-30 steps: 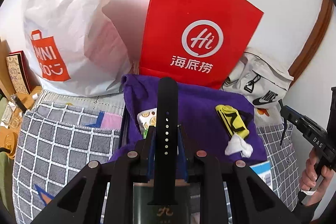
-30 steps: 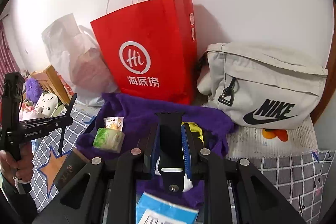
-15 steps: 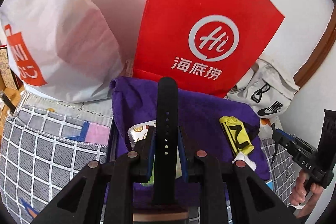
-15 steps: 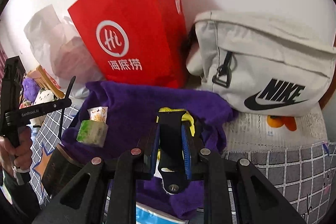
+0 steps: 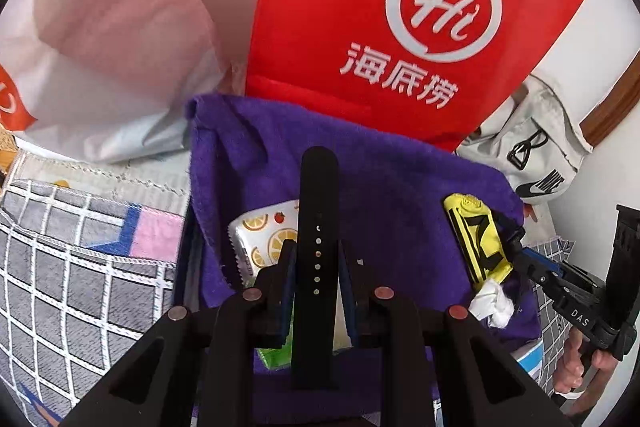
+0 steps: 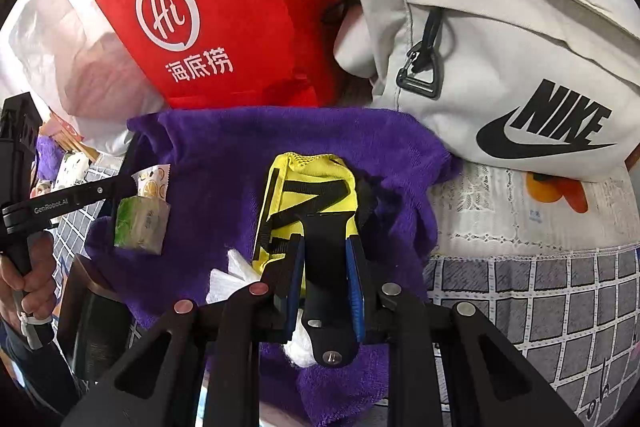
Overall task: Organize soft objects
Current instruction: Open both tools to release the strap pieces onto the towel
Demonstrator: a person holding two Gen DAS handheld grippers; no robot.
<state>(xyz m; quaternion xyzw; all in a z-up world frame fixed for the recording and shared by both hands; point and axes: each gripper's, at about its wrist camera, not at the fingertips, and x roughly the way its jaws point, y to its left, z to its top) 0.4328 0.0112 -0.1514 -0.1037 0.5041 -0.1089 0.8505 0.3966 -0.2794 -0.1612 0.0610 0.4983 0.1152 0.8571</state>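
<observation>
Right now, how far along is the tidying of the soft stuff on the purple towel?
Nothing looks sorted yet. The yellow mesh pouch, crumpled white tissue and lemon-print packet lie loose on the purple towel. In hand: each gripper clamps one black watch strap, left, right. Everything remains.

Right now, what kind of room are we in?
Probably a bedroom, working on a bed: a grid-pattern quilt for a surface, a red paper shopping bag and a white Nike bag propped against the wall, and plush toys at the left edge.
</observation>
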